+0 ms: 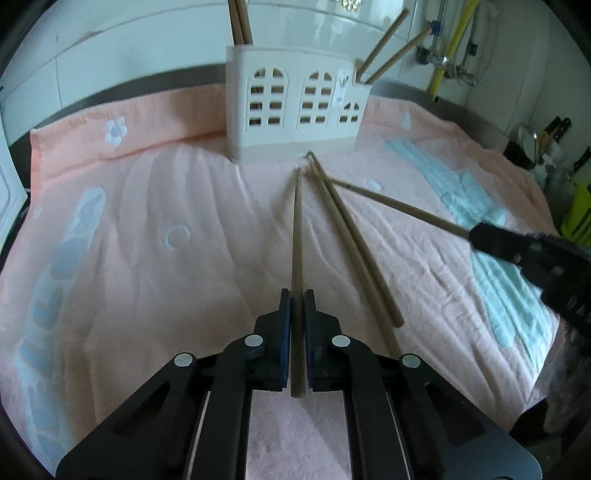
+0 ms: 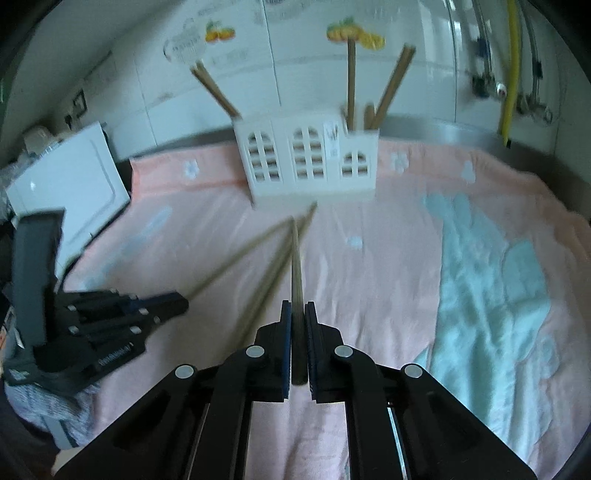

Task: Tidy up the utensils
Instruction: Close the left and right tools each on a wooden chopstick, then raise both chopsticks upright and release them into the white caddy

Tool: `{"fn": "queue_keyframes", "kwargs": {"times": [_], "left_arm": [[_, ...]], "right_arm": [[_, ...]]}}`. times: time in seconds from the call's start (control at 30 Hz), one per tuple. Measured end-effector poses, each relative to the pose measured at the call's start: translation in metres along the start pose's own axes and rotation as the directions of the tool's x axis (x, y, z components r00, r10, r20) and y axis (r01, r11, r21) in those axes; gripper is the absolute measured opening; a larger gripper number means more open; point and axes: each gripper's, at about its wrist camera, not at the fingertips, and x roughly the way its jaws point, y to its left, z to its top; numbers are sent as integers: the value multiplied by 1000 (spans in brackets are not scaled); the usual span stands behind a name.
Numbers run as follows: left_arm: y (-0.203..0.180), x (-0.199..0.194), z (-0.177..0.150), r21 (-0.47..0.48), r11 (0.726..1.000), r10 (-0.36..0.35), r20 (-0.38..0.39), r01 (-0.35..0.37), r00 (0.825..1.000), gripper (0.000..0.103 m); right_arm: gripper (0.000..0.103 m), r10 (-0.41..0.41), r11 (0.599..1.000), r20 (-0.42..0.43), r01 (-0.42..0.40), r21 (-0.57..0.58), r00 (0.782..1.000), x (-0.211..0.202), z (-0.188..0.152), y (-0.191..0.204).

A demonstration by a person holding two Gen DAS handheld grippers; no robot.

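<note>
Utensil holder (image 1: pixel 295 110) stands far on the towel (image 1: pixel 147 258), chopsticks (image 1: pixel 242 22) upright inside; loose chopsticks (image 1: pixel 351 240) lie near, before it.

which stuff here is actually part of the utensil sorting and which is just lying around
Part of the job: chopstick in left claw; chopstick in right claw; two loose chopsticks; white holder.
Just there: pink towel; yellow pipe; white board.

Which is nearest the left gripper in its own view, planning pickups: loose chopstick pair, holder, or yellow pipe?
1. Loose chopstick pair, just right of the left gripper, on the towel.
2. Holder, straight ahead.
3. Yellow pipe, far right at the wall.
</note>
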Motion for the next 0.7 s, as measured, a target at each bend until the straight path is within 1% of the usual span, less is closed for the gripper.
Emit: {"fn": "queue_keyframes", "kwargs": {"times": [0.17,0.27,0.4,0.57,0.7], "left_arm": [[1,-20,12,-1,1000,1,59,-1,998,6],[1,-31,21,2,1000,2,92,-2,996,6],[2,-42,35,8,1000,2,125,-3,992,6],[2,-52,57,20,1000,-12,163,9,987,6],[-1,-61,77,48,999,0,189,-9,982,6]], "right_arm": [[7,25,1000,83,-24,-6,996,-27,23,3],[7,45,999,115,-46,0,992,-38,36,1],[7,62,998,137,-62,-4,989,-47,53,-2],[7,90,996,142,-89,-9,986,-53,76,-8],[7,89,996,150,-87,-26,985,-59,101,-12]]}}
